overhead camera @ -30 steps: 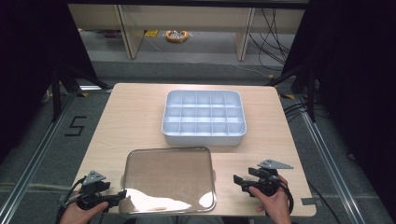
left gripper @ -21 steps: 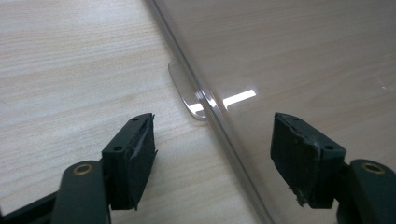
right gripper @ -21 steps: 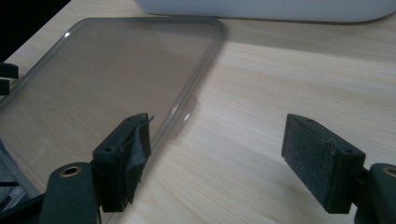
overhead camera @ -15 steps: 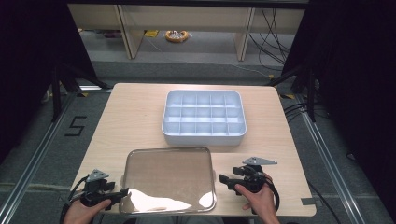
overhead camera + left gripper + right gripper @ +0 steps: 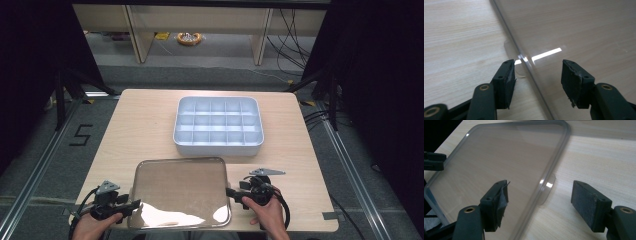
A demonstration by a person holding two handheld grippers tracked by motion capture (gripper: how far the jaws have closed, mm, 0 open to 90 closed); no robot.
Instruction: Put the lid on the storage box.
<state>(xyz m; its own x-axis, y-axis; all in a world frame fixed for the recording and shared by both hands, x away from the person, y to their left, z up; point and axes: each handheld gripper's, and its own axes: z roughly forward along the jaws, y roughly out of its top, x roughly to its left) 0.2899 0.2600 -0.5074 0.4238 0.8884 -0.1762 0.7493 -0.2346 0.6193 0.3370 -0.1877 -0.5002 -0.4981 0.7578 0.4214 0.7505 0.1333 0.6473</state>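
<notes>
A clear, flat plastic lid (image 5: 180, 192) lies at the front of the wooden table (image 5: 145, 120). My left gripper (image 5: 134, 205) is level at the lid's left edge. In the left gripper view, that edge and its small tab (image 5: 520, 71) lie between my jaws (image 5: 537, 72), which have just been closing; the pads stand apart from it. My right gripper (image 5: 231, 194) is at the lid's right edge. In the right gripper view, the rim (image 5: 560, 152) and a tab (image 5: 547, 188) sit between the jaws (image 5: 540, 195), which are also narrowing and not touching.
A pale blue-grey box (image 5: 218, 148) divided into several compartments stands mid-table behind the lid. The table's front edge is close under both hands. Dark stands and cables flank the table on the floor.
My right gripper has slid left up to the lid's right edge. The left gripper has stayed at the left edge. The lid and box have not moved.
</notes>
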